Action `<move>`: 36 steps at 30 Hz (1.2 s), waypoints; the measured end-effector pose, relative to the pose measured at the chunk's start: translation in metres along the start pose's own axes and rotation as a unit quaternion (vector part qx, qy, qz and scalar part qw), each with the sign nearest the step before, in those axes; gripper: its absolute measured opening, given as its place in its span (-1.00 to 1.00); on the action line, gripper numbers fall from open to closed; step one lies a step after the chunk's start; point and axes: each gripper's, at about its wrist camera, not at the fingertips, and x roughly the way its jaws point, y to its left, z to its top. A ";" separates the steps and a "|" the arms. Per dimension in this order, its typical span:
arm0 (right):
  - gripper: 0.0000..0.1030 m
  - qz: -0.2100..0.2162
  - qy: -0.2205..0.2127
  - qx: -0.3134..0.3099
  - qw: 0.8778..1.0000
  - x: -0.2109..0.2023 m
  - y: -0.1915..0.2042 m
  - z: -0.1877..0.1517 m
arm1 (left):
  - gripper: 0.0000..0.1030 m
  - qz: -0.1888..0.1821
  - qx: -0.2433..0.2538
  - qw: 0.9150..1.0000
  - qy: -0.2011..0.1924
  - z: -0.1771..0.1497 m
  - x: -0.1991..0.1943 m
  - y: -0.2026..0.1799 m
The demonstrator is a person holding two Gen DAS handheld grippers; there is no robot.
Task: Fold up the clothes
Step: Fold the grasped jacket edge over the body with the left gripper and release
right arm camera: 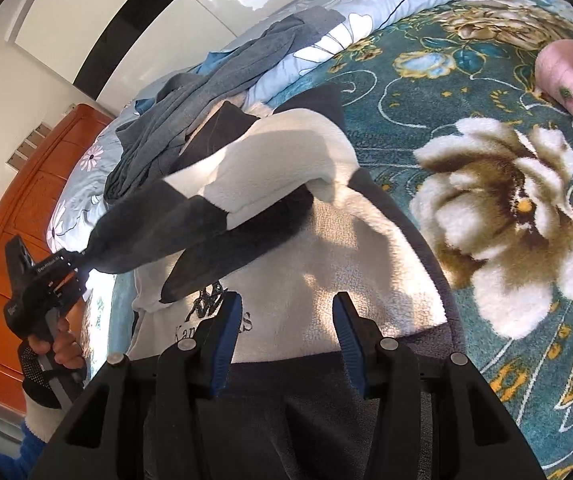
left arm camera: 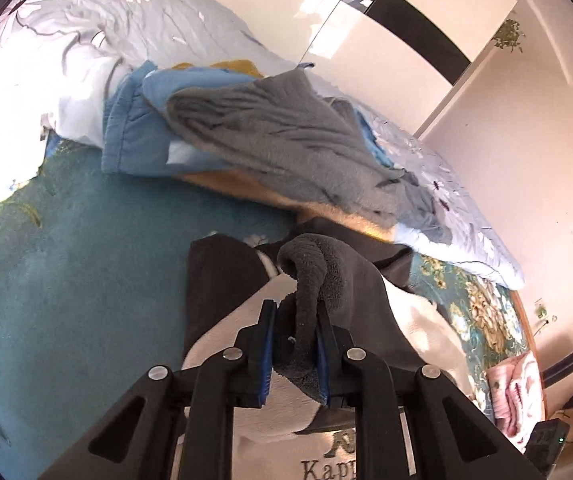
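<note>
A white and dark grey fleece sweater (right arm camera: 326, 256) with a dark logo lies on the teal floral blanket (right arm camera: 466, 92). My left gripper (left arm camera: 296, 312) is shut on the sweater's dark grey sleeve cuff (left arm camera: 306, 276) and holds the sleeve lifted across the white chest. In the right wrist view the left gripper (right arm camera: 74, 264) shows at the far left, with the sleeve (right arm camera: 158, 224) stretched from it. My right gripper (right arm camera: 286, 312) is open and empty, just above the sweater's lower chest near the dark hem.
A heap of grey and blue clothes (left arm camera: 270, 136) lies on a light floral duvet (left arm camera: 86, 40) behind the sweater. A pink folded garment (right arm camera: 570, 88) sits at the blanket's far right. An orange wooden headboard (right arm camera: 14, 208) and white walls border the bed.
</note>
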 end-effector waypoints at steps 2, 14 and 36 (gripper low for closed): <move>-0.06 -0.002 0.004 0.005 1.000 0.001 -0.004 -0.003 | -0.63 0.015 -0.023 0.999 0.031 -0.007 0.020 0.019; -0.06 0.000 -0.006 -0.029 1.000 -0.002 0.013 0.027 | -0.24 0.045 -0.028 0.997 0.053 -0.009 0.008 0.027; -0.06 -0.017 0.051 -0.057 0.997 0.075 0.001 0.096 | -0.16 0.053 0.075 0.990 0.103 -0.012 0.087 -0.019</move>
